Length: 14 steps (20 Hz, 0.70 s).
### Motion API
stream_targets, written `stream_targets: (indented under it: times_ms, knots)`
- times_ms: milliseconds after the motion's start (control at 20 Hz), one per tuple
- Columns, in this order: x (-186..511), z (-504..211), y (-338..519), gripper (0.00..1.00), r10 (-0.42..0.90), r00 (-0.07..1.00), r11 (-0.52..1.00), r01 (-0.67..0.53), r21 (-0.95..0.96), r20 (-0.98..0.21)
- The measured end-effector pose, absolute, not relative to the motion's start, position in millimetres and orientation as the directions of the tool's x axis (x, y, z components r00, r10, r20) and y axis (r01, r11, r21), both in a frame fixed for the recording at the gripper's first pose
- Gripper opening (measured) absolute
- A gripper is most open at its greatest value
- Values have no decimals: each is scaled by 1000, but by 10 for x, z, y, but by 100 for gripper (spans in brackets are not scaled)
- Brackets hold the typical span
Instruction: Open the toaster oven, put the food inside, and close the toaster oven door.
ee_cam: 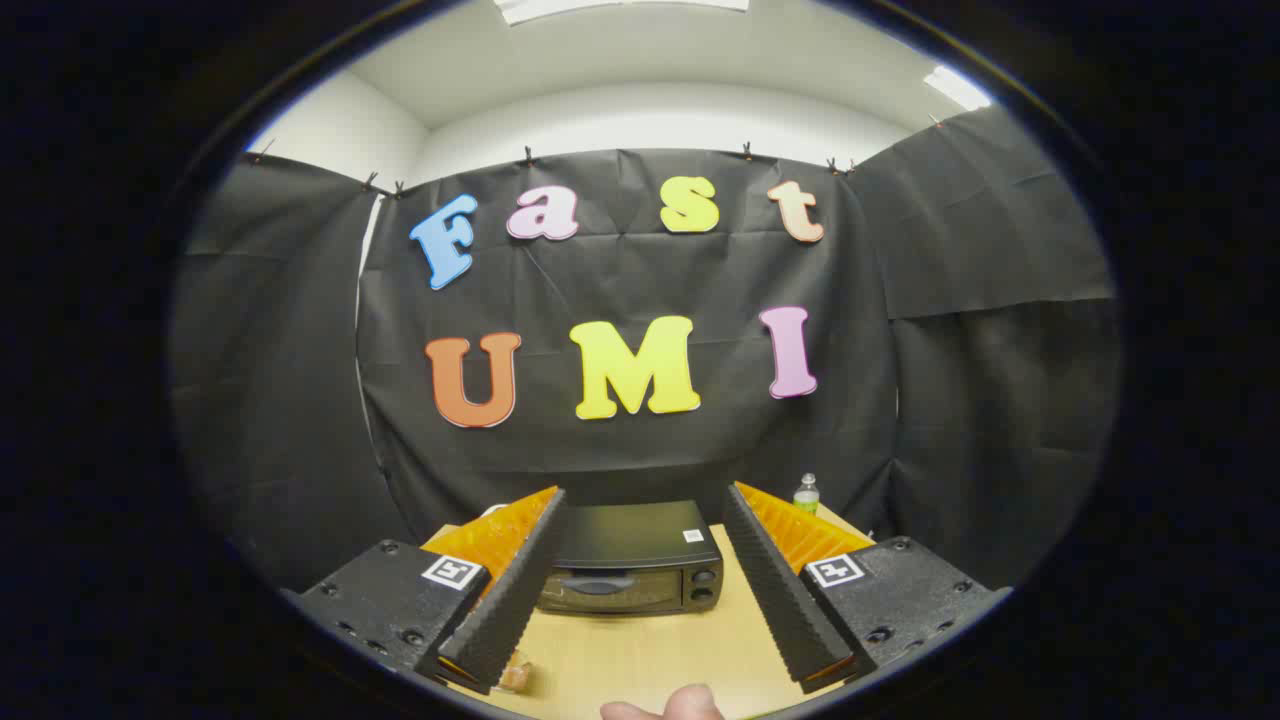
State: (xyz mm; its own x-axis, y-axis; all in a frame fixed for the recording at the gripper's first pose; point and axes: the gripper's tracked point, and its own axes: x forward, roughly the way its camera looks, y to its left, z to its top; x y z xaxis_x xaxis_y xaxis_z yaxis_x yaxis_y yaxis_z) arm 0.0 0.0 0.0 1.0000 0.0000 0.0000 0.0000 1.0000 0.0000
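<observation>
A black toaster oven [632,560] stands on the wooden table [640,650], its glass door shut, with a handle along the door's top and two knobs on its right side. My gripper [640,510] hovers well above the table, open, and the oven shows between and beyond its fingers. Nothing is held between them. A small pale piece of food [516,676] lies on the table just under the left finger, partly hidden by it.
A clear bottle with a green label [806,494] stands at the back right of the table, behind the right finger. A person's fingertip [672,704] shows at the near table edge. Black cloth walls close the booth behind and at both sides.
</observation>
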Motion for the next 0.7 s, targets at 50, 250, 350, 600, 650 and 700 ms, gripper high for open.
stream_targets:
  times_ms: [50, 250, 350, 600, 650, 700]
  knots:
    - [3, -15, 7, 100, 2, 1000, 1000, -2, 0, -2]
    - [49, -37, 1, 100, 8, 1000, 1000, -8, 7, -10]
    - [54, -48, -9, 100, 9, 1000, 1000, -9, 9, -13]
    - [94, -70, -55, 100, 1, 1000, 1000, -1, 5, -27]
    - [103, -79, -55, 100, 1, 1000, 1000, 0, 5, -30]
    - [103, -79, -52, 100, 1, 1000, 1000, -1, 7, -30]
